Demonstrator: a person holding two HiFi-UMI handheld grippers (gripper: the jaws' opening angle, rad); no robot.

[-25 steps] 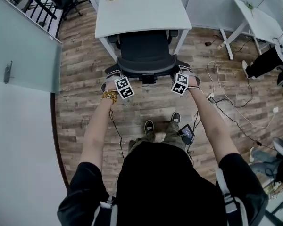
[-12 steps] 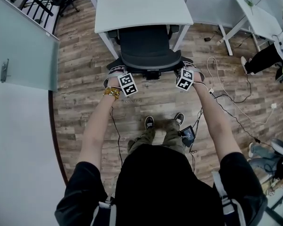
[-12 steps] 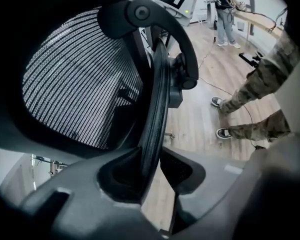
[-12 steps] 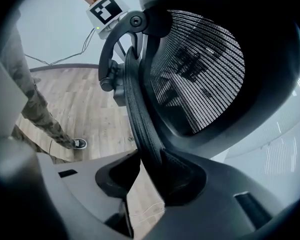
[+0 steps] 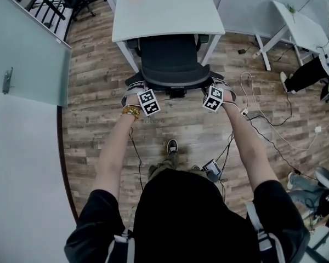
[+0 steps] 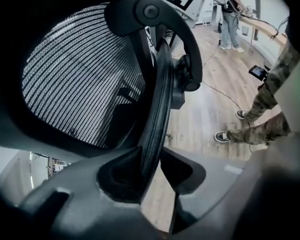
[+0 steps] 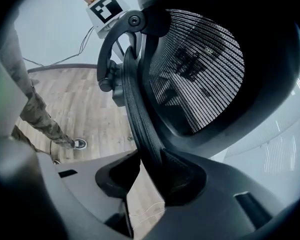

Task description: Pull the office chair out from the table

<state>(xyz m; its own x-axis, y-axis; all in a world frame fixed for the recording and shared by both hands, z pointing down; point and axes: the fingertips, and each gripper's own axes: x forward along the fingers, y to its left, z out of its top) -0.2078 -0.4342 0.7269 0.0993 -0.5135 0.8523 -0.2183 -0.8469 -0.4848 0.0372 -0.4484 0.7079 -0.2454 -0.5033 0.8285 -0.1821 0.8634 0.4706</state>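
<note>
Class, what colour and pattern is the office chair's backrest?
Black, fine striped mesh backrest; clearest in the right gripper view.

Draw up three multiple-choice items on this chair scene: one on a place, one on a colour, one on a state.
1. Where does the office chair stand?
A. Partly tucked under the table
B. Far out on open floor
C. Lying on its side

2. What colour is the table top?
A. Black
B. White
C. Red

3. How does the right gripper stand?
A. Open, nothing between its jaws
B. Shut on a cup
C. Shut on the chair's backrest rim

Key:
1 A: in the head view the front of the seat runs under the table edge.
2 B: the top shows plain white.
3 C: the right gripper view shows the dark rim pinched between the jaws.
</note>
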